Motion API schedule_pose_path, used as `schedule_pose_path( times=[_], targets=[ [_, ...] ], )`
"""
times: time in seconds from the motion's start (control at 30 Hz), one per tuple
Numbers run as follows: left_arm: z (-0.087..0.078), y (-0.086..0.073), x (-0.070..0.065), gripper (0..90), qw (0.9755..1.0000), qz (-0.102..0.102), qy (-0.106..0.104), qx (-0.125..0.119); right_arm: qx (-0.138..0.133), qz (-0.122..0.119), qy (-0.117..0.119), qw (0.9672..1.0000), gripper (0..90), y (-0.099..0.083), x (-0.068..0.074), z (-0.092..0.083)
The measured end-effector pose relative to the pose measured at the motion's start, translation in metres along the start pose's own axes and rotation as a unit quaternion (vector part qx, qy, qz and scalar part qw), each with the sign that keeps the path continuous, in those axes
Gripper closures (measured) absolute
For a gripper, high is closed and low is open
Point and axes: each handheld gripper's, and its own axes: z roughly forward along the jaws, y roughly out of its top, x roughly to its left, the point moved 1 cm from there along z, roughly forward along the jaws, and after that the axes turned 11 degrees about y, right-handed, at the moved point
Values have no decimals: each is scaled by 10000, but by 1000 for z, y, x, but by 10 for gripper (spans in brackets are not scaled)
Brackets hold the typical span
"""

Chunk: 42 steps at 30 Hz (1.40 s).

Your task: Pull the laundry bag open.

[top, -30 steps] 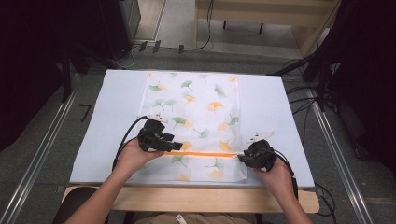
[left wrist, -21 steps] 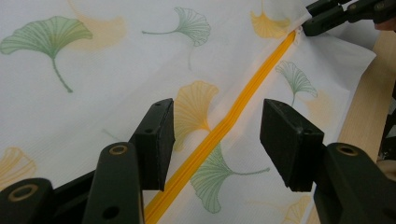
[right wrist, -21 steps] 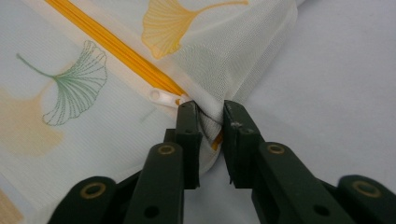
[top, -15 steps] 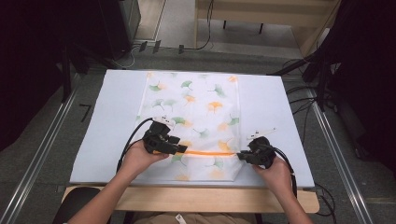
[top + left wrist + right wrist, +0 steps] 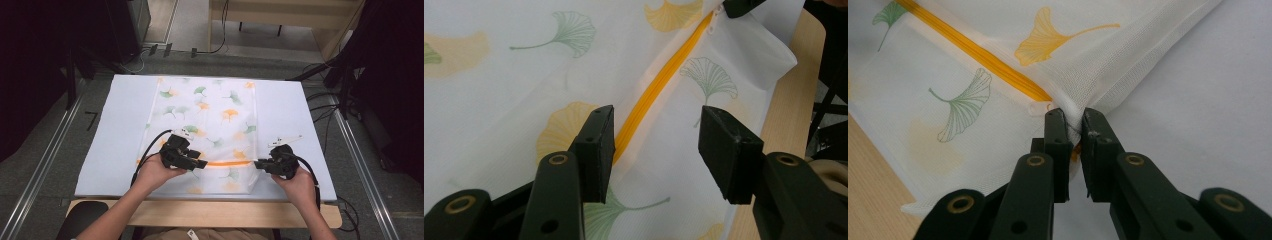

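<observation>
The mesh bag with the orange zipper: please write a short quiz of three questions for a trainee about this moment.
1. True or false: the left tool is open, with the orange zipper between its jaws.
2. What does the right tool pinch?
A. the bag's edge at the zipper's end
B. a cable
C. the table
3. Which leaf colours are printed on the mesh bag?

Key: 1 true; 2 A; 3 green and orange.
</observation>
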Motion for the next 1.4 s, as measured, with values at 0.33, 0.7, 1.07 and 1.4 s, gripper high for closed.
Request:
schedule_pose_path(
  times=[0.33,0.7,1.07,1.4],
  targets=[
    [14,10,-20,500,9997,171,-143,-29,-56,-50,104,9999,846,5,4,-5],
    [34,25,-43,539,9986,483,-201,64,-45,-158,166,9997,848,9,6,-6],
    [44,37,-56,594,9977,620,-276,-12,-82,-192,183,9996,848,10,6,-7],
    [56,45,-64,636,9978,591,-295,60,-110,-242,193,9995,848,11,9,-8]
  ],
)
